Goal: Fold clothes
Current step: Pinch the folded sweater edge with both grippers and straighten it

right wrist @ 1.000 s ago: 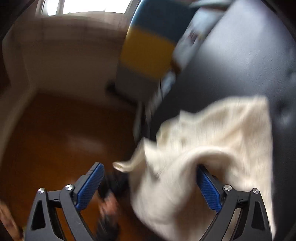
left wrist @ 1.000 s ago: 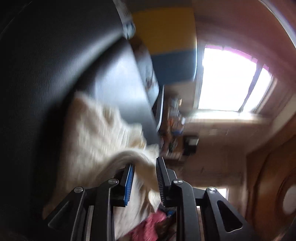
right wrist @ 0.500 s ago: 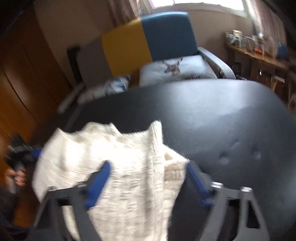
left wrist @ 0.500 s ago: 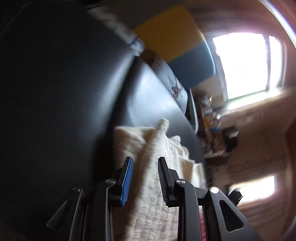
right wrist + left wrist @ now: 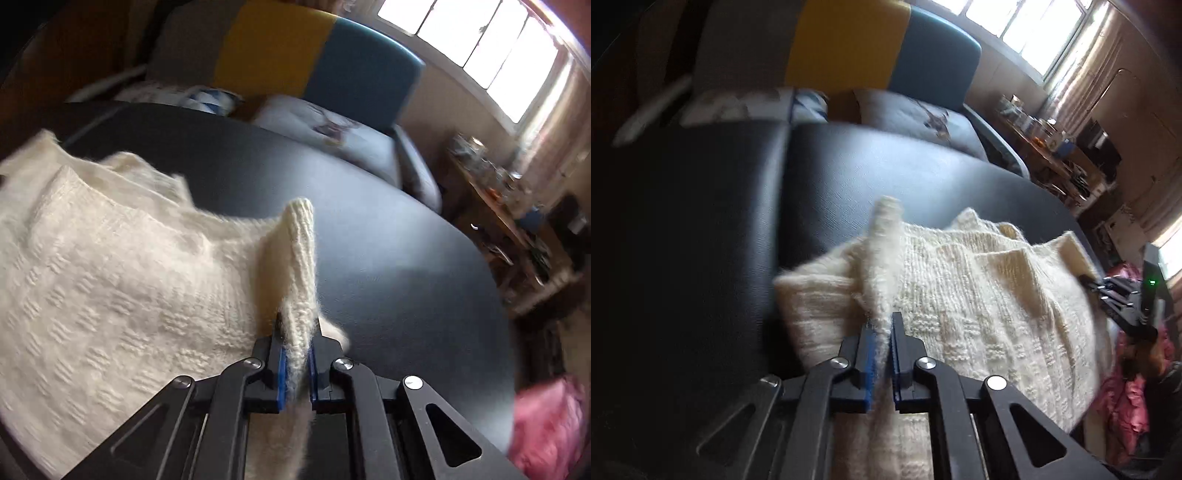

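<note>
A cream knit sweater (image 5: pixel 979 314) is spread over the black padded surface (image 5: pixel 849 177). The left gripper (image 5: pixel 882 332) is clamped on a raised fold at its left edge. The right gripper (image 5: pixel 297 332) is clamped on a ribbed edge, with the sweater body to its left. Pink cloth (image 5: pixel 546 424) is seen at lower right.

One cream sweater (image 5: pixel 979 306), one pink garment (image 5: pixel 546 424), two cushions (image 5: pixel 332 129), two tools (image 5: pixel 882 332).

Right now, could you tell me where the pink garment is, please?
The pink garment sits low on the right in both views, just off the black surface's near right edge, beyond the cream sweater.
</note>
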The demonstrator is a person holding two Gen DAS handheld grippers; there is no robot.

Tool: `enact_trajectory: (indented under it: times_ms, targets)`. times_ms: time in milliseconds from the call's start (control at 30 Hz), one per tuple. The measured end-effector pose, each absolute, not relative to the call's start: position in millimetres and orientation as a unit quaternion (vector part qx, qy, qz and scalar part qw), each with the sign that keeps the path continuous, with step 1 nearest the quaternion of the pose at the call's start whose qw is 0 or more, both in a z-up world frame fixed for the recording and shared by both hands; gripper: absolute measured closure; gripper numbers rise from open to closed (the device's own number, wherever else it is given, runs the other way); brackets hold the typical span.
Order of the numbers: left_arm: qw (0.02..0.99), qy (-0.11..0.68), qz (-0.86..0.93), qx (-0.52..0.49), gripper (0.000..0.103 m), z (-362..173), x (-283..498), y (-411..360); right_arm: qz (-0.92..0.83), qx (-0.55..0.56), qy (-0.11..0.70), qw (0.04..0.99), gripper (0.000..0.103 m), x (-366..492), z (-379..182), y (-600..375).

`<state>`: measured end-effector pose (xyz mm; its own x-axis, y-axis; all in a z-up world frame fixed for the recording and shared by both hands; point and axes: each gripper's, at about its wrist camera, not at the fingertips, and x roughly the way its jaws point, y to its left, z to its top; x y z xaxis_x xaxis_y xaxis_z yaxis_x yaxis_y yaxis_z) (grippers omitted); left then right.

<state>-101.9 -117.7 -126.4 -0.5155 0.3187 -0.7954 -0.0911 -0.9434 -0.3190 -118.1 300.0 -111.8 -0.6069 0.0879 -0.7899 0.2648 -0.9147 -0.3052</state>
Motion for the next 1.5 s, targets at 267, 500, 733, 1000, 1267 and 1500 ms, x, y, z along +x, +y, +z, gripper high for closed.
enact_trajectory:
  times_ms: [267,500,733,1000,1267,1500]
  targets:
    - [0.075,-0.173,0.874,-0.448,0.087,-114.9,-95.8,-141.1,-0.887,0.45,0.089,0.058,0.083,-121.1,-105.7,340.5]
    - [0.195,-0.065,0.877,-0.434,0.08,-78.2,-106.4,-70.4,-0.903,0.393,0.102,0.141,0.051,-119.6,-61.8,297.3]
    - [0.201,-0.002,0.819,-0.538,0.078,-140.3,-143.8,-16.4,-0.84,0.501,0.099,0.181,0.056,-161.8,-124.2,254.7]
    - [0.181,-0.078,0.887,-0.417,0.099,-110.8,-94.0,-39.0,-0.874,0.429,0.127,0.187,0.096,-129.3,-108.3,239.6]
    - [0.108,-0.066,0.901,-0.414,0.103,-135.1,-138.6,-23.0,-0.893,0.414,0.12,0.129,0.096,-163.0,-117.2,229.4]
    - [0.107,-0.087,0.881,-0.453,0.102,-183.1,-141.4,-20.1,-0.89,0.437,0.067,0.112,0.096,-171.7,-145.2,238.2]
